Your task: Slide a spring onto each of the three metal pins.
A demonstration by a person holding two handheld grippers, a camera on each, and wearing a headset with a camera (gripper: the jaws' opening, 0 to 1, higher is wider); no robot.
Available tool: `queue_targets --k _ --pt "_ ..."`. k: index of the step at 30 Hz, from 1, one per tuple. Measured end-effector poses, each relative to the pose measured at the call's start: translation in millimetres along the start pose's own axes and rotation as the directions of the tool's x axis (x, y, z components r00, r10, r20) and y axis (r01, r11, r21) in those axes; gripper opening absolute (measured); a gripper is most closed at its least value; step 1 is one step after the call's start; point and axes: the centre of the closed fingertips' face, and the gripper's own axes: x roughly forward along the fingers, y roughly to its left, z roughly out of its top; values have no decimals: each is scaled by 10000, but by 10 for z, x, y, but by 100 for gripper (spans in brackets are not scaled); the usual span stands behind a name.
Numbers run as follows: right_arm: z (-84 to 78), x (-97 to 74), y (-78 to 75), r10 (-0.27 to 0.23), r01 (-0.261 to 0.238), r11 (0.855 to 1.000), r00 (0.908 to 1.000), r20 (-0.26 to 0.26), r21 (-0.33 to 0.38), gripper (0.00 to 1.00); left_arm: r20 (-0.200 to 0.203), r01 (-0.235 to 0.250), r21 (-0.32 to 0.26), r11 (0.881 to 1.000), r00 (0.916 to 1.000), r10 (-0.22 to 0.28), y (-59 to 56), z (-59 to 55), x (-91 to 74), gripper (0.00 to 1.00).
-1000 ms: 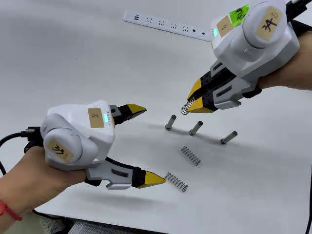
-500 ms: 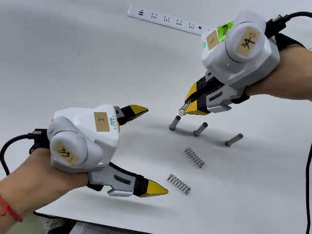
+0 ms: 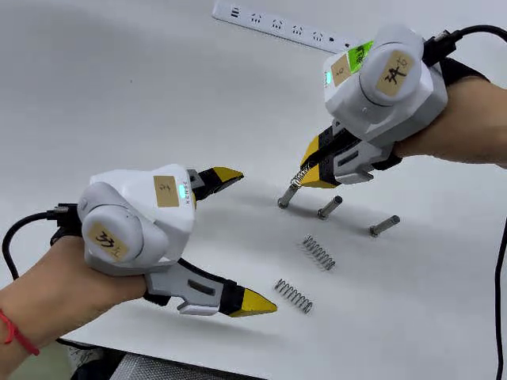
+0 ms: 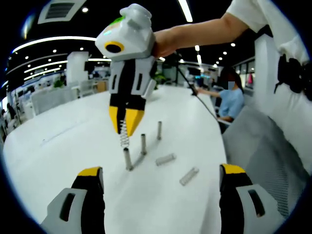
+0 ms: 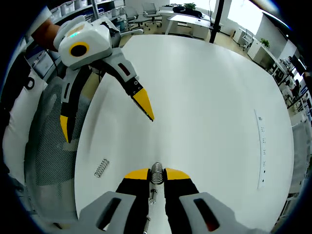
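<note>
**A:** Where does the head view sit?

**B:** Above and behind the left gripper [image 3: 252,237] and right gripper [image 3: 305,178]. It faces forward and down at the white table [image 3: 119,95], fairly near.

**A:** And the gripper views?

**B:** The left gripper view looks low across the table towards the pins [image 4: 144,145]. The right gripper view looks down from higher up, past its spring [image 5: 156,171]. Each catches the other gripper, and all three share the table.

The left gripper [image 3: 254,238] and the right gripper [image 3: 304,175] share rounded white housings, tan handwritten labels, a small green light and black jaws with yellow tips. Each trails a black cable [image 3: 475,29]. The right one carries a green sticker [image 3: 362,51]. A red wristband [image 3: 13,339] circles the left wrist, and the right arm wears a white short sleeve [image 4: 254,14].
</note>
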Motion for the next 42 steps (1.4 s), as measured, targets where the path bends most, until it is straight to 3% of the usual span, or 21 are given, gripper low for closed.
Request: queue_targets --k 42 --pt "-59 293 24 196 -194 9998 9996 -211 79 12 298 92 -317 9995 9995 -82 -12 -18 35 100"
